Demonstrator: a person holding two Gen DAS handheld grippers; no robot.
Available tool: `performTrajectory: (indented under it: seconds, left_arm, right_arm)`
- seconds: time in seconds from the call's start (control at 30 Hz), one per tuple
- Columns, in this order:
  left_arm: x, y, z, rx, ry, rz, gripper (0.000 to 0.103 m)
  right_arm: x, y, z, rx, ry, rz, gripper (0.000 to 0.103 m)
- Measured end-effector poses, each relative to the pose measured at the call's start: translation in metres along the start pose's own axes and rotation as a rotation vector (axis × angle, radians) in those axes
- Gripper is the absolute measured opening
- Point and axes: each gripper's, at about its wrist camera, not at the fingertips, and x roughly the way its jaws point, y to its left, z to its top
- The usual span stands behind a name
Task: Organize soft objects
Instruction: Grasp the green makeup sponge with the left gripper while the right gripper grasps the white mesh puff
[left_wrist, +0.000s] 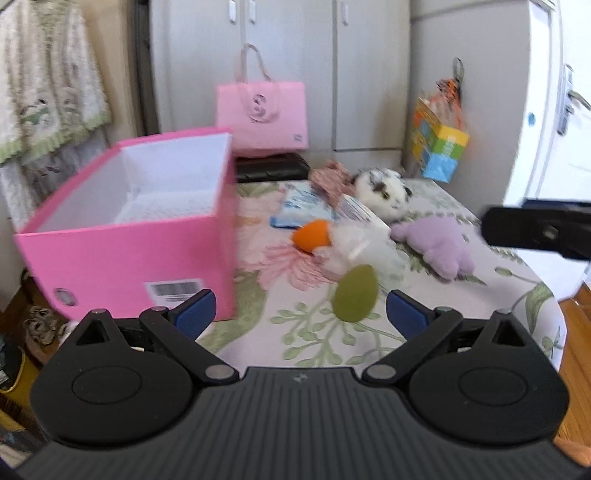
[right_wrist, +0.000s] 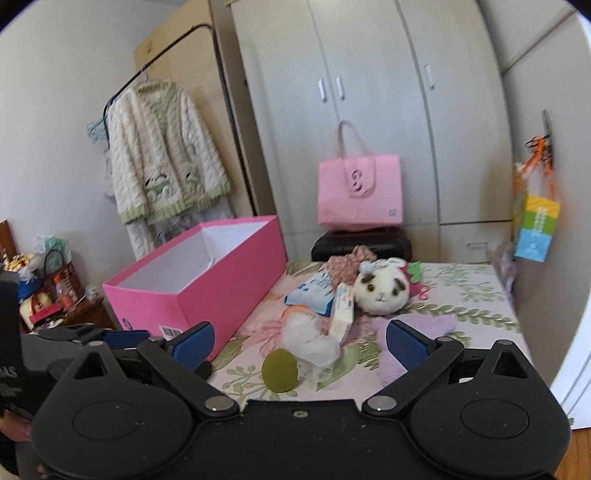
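Left gripper (left_wrist: 300, 310) spread wide, blue pads holding nothing; right gripper (right_wrist: 300, 343) likewise wide and unloaded — both low over the floral-covered table (left_wrist: 480, 295).

Nearest, at 12 o'clock between the left pads: green egg-shaped sponge (left_wrist: 356, 292), lying on the cloth, apart from both pads. Just behind it, touching, a white mesh puff (left_wrist: 364, 243); an orange sponge (left_wrist: 312, 236) at its 10 o'clock edge.

At 9–10 o'clock, open pink box (left_wrist: 125, 254), white inside, standing on the table's left part, barcode label facing the camera. Its visible interior looks bare.

At 2 o'clock, lilac plush (left_wrist: 439, 243) lying flat. Beyond the puff: blue packet (left_wrist: 306, 206), a white carton (right_wrist: 341, 314) leaning by it, then white plush rabbit-face (left_wrist: 384, 188) and patterned cloth (left_wrist: 332, 175).

Farthest, 12 o'clock — pink tote bag (left_wrist: 262, 114) on a black case (left_wrist: 273, 166) against grey wardrobe doors (left_wrist: 295, 44).
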Motion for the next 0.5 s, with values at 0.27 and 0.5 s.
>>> performTrajectory:
  seconds: [0.27, 0.5]
  left_arm:
    - [0.05, -0.013, -0.008, 0.033, 0.015, -0.093, 0.088]
    - [0.085, -0.008, -0.015, 0.012, 0.011, -0.152, 0.076]
  right_arm:
    - [0.061, -0.017, 0.0, 0.036, 0.152, 0.09, 0.091]
    - [0.104, -0.031, -0.002, 0.068, 0.254, 0.142, 0.085]
